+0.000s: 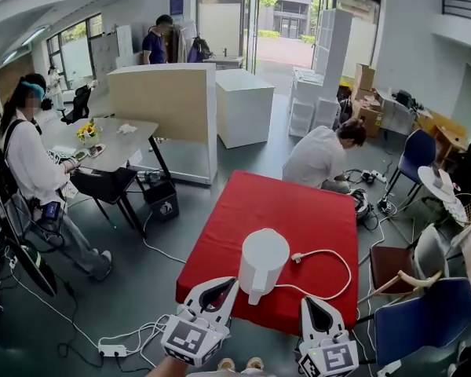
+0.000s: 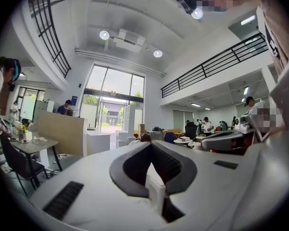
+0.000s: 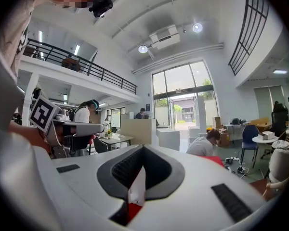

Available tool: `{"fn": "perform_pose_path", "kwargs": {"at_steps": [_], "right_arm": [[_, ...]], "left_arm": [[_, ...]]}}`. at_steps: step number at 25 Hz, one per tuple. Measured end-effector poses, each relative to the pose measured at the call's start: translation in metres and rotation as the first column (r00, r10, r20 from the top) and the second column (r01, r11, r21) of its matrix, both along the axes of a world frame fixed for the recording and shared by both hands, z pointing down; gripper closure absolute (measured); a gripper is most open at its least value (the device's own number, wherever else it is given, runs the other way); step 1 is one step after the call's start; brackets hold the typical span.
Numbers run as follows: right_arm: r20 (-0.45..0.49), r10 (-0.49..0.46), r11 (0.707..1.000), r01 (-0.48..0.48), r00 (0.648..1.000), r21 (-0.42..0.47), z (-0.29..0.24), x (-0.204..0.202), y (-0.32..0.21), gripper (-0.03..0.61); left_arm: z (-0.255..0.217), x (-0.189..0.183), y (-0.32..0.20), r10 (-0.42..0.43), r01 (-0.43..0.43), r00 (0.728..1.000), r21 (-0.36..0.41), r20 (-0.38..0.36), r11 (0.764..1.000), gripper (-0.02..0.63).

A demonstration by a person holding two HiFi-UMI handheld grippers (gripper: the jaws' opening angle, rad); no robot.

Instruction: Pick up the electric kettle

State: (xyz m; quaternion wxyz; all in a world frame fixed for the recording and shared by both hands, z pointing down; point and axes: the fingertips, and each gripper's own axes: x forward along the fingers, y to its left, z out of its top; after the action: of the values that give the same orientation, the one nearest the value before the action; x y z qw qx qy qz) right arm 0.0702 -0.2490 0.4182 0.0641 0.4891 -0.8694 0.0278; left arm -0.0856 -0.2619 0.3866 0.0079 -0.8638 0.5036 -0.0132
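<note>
A white electric kettle (image 1: 261, 259) stands upright near the front edge of the red table (image 1: 290, 206), its handle toward me. Its white cord (image 1: 341, 277) loops to the right and ends in a plug (image 1: 297, 257) lying on the cloth. My left gripper (image 1: 231, 282) is shut and empty, its tip just left of the kettle's base at the table's front edge. My right gripper (image 1: 311, 300) is also shut and empty, at the front edge right of the kettle. The kettle is hidden in both gripper views; the left gripper (image 2: 151, 144) and right gripper (image 3: 143, 148) point level over the room.
A person (image 1: 323, 157) crouches behind the table's far edge. A blue chair (image 1: 424, 320) and a brown chair (image 1: 390, 262) stand at the right. A power strip (image 1: 112, 349) and cables lie on the floor at the left, near a seated person (image 1: 31, 167) at a desk.
</note>
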Motion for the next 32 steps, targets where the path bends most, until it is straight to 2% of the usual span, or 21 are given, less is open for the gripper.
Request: {"fn": "perform_pose_path", "kwargs": {"at_steps": [4, 5, 7, 8, 9, 12, 17, 24, 32], "right_arm": [[0.008, -0.023, 1.000, 0.023, 1.000, 0.001, 0.001, 0.003, -0.010, 0.560], [0.008, -0.027, 1.000, 0.027, 1.000, -0.001, 0.002, 0.004, -0.012, 0.560], [0.009, -0.033, 0.999, 0.033, 0.999, -0.007, 0.005, 0.004, -0.015, 0.560], [0.010, -0.034, 0.999, 0.034, 0.999, -0.009, 0.006, 0.004, -0.017, 0.560], [0.011, -0.035, 0.999, 0.035, 0.999, -0.012, 0.007, 0.004, -0.017, 0.560], [0.012, -0.036, 0.999, 0.036, 0.999, -0.020, 0.011, 0.006, -0.020, 0.560], [0.011, -0.035, 0.999, 0.035, 0.999, -0.030, 0.016, 0.008, -0.027, 0.560], [0.007, -0.016, 0.998, 0.016, 1.000, -0.058, 0.026, 0.018, -0.037, 0.560], [-0.014, 0.006, 0.996, -0.008, 1.000, -0.085, 0.037, 0.024, -0.052, 0.560]], "left_arm": [[0.003, 0.011, -0.005, 0.013, -0.013, 1.000, -0.041, -0.005, 0.999, 0.618], [0.004, 0.014, -0.006, 0.024, -0.024, 1.000, -0.043, -0.004, 0.999, 0.601], [0.009, 0.021, -0.008, 0.080, -0.079, 0.997, -0.040, 0.005, 0.996, 0.574], [0.012, 0.025, -0.007, 0.114, -0.114, 0.993, -0.043, 0.007, 0.993, 0.514], [0.015, 0.028, -0.007, 0.143, -0.143, 0.990, -0.051, 0.008, 0.988, 0.407], [0.025, 0.032, -0.007, 0.181, -0.178, 0.983, -0.071, 0.041, 0.981, 0.365], [0.050, 0.039, -0.010, 0.267, -0.254, 0.960, -0.138, 0.085, 0.957, 0.368], [0.089, 0.044, -0.022, 0.331, -0.309, 0.940, -0.201, 0.086, 0.930, 0.370], [0.157, 0.043, -0.027, 0.415, -0.367, 0.903, -0.312, 0.106, 0.876, 0.370]]}}
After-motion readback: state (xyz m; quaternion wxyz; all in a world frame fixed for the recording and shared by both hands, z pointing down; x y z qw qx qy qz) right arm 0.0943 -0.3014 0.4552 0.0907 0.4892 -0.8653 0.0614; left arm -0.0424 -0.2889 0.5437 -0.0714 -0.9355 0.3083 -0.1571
